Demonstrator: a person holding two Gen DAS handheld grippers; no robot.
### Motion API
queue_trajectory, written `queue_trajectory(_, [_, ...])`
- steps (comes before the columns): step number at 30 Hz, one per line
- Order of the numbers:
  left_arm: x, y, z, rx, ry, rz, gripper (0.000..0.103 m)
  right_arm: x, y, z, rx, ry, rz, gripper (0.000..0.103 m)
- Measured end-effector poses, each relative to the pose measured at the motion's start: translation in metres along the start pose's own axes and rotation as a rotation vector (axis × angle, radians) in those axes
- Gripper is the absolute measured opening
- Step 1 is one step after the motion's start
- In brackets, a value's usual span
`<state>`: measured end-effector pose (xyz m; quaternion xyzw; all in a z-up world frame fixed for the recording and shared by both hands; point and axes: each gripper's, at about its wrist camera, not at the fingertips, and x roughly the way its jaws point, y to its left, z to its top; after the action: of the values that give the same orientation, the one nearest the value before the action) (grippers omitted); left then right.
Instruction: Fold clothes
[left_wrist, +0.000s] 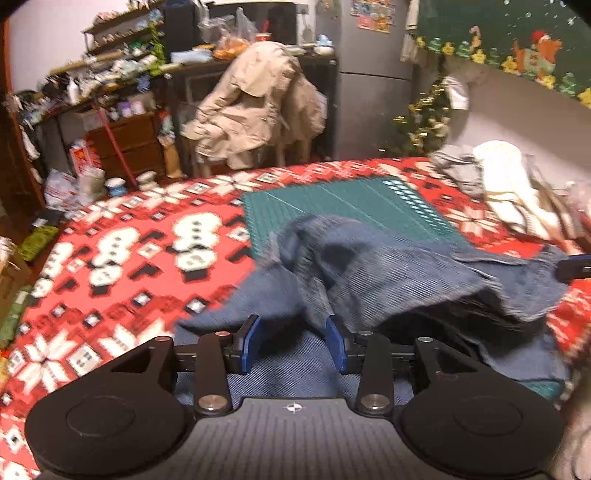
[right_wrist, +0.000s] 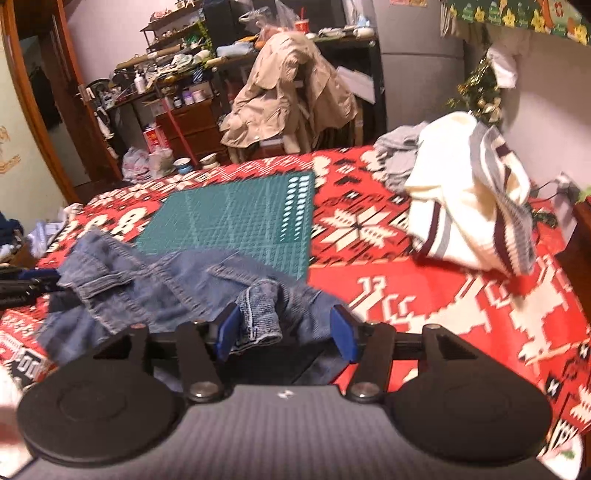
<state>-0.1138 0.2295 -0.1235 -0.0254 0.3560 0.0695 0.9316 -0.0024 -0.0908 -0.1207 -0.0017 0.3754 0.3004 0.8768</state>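
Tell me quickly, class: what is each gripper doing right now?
Left gripper: open, denim garment between its fingers, not clamped.
Right gripper: open, around a denim cuff.

Beige coat (left_wrist: 255, 107) — green mat (right_wrist: 240, 218).

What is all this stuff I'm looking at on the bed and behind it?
Denim garment: one, blue, crumpled at the near edge of the bed, partly over the mat.
Cutting mat: one, green with a grid, middle of the bed.
Blanket: one, red with white and black patterns, covering the bed.
Sweater: one, cream with grey and maroon stripes, heaped on the right of the bed.
Grey garment: one, behind the sweater.
Beige coat: one, draped over a chair beyond the bed.
Cluttered shelves: along the far wall.
Left gripper: black with blue pads, open over denim.
Right gripper: same, open around a denim fold.
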Motion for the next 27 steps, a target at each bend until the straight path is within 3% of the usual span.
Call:
queue_trajectory(5, [0.009, -0.013, -0.009, 0.043, 0.01, -0.042, 0.038, 0.008, 0.004, -0.003, 0.032, 0.046, 0.056, 0.056])
queue_trajectory(6, [0.01, -0.016, -0.01, 0.051, 0.012, -0.051, 0.038, 0.011, 0.005, -0.004, 0.031, 0.055, 0.054, 0.041])
queue_trajectory(7, [0.012, -0.019, -0.012, 0.06, 0.014, -0.059, 0.038, 0.014, 0.007, -0.004, 0.029, 0.067, 0.049, 0.017])
queue_trajectory(8, [0.014, -0.021, -0.014, 0.069, 0.016, -0.067, 0.038, 0.016, 0.007, -0.004, 0.034, 0.075, 0.041, 0.015])
queue_trajectory(18, [0.047, -0.029, -0.012, 0.07, 0.003, 0.003, 0.041, 0.011, -0.002, -0.005, 0.106, 0.079, 0.04, 0.017])
queue_trajectory(24, [0.059, -0.027, -0.014, 0.042, 0.004, 0.016, 0.041, 0.014, -0.005, -0.016, 0.156, 0.125, 0.061, 0.042])
queue_trajectory(25, [0.059, -0.027, -0.014, 0.029, 0.002, 0.016, 0.04, 0.015, -0.005, -0.018, 0.161, 0.132, 0.065, 0.045])
queue_trajectory(26, [0.059, -0.026, -0.014, 0.014, -0.001, 0.009, 0.032, 0.016, -0.005, -0.02, 0.168, 0.141, 0.069, 0.047])
queue_trajectory(27, [0.06, -0.025, -0.013, 0.004, -0.002, 0.003, 0.016, 0.018, -0.006, -0.022, 0.177, 0.153, 0.077, 0.047])
